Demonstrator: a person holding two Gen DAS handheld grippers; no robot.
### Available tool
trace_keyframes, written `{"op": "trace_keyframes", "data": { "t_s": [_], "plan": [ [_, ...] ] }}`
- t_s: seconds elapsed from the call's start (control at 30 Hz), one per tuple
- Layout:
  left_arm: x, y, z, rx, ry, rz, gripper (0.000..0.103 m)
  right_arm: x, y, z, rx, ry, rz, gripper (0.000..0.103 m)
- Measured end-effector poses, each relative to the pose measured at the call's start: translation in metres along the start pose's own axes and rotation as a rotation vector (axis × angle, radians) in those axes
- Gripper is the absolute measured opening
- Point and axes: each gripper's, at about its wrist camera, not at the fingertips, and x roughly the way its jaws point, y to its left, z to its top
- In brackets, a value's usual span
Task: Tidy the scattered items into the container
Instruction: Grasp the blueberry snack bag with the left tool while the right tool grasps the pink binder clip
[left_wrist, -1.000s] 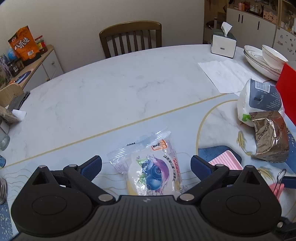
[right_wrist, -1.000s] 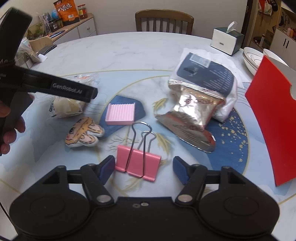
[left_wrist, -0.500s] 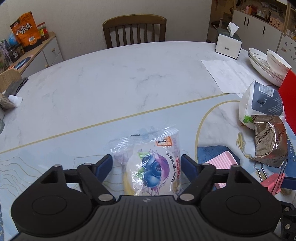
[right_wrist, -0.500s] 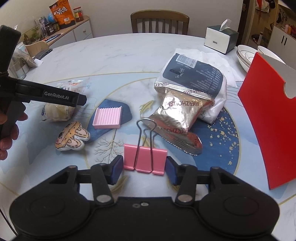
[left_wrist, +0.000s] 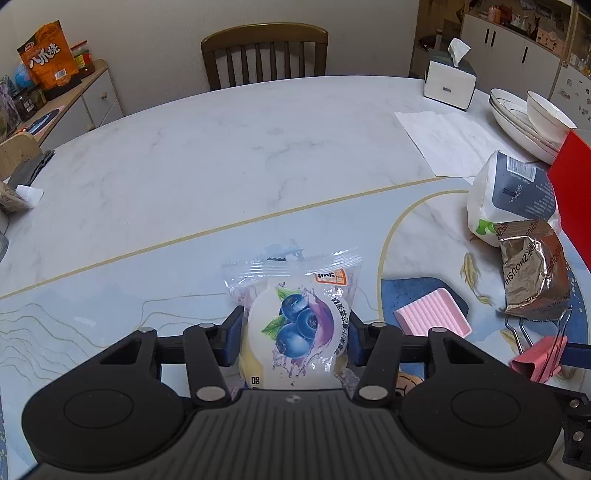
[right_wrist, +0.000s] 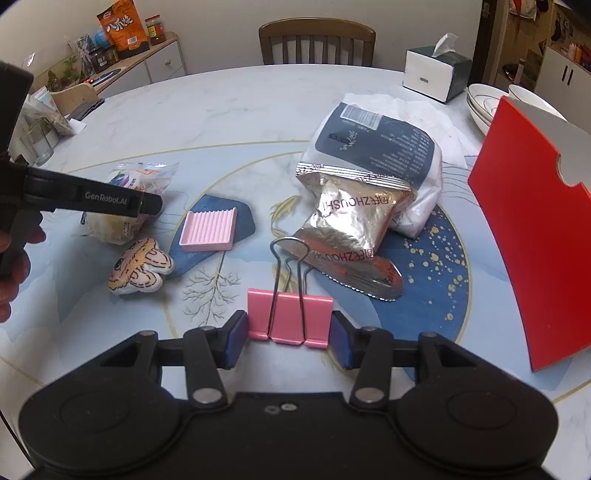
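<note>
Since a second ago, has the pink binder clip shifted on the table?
Cannot tell. The pink binder clip shows no clear shift against the fish motif; the right tongs have just been closing around it.

Plain wall, wooden chair, white cabinets behind marble table

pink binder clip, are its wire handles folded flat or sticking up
Folded flat. Both wire handles of the pink binder clip lie back along the table, pointing toward the silver snack bag.
</note>
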Motion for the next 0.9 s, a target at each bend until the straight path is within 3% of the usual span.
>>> {"op": "trace_keyframes", "data": {
  "t_s": [0.03,0.1,0.13,0.23,0.3,0.4,0.47,0.9],
  "plan": [
    [-0.001,-0.001,-0.001,0.0,0.001,0.001,0.051,-0.001,0.0,0.0,0.0,-0.004,0.002,0.033],
    [-0.003,-0.001,-0.003,-0.003,0.002,0.003,0.05,-0.004,-0.002,0.001,0.006,-0.008,0.017,0.027],
    [-0.005,0.0,-0.004,-0.007,0.003,0.002,0.05,-0.004,-0.002,0.001,0.005,-0.007,0.016,0.015],
    [-0.008,0.001,-0.007,-0.017,0.003,0.004,0.05,-0.004,-0.002,0.001,-0.005,-0.004,0.014,0.015],
    [-0.01,0.003,-0.008,-0.024,0.005,0.006,0.05,-0.005,-0.003,0.0,-0.003,-0.006,0.014,0.02],
    [-0.012,0.003,-0.01,-0.027,0.002,0.013,0.05,-0.008,-0.003,0.0,0.022,-0.021,0.014,0.039],
    [-0.014,0.003,-0.011,-0.024,-0.001,0.015,0.05,-0.008,-0.003,0.001,0.047,-0.03,0.017,0.064],
    [-0.02,0.001,-0.012,-0.016,-0.009,0.03,0.05,0.015,0.017,0.014,0.12,-0.016,-0.047,0.064]
  ]
}}
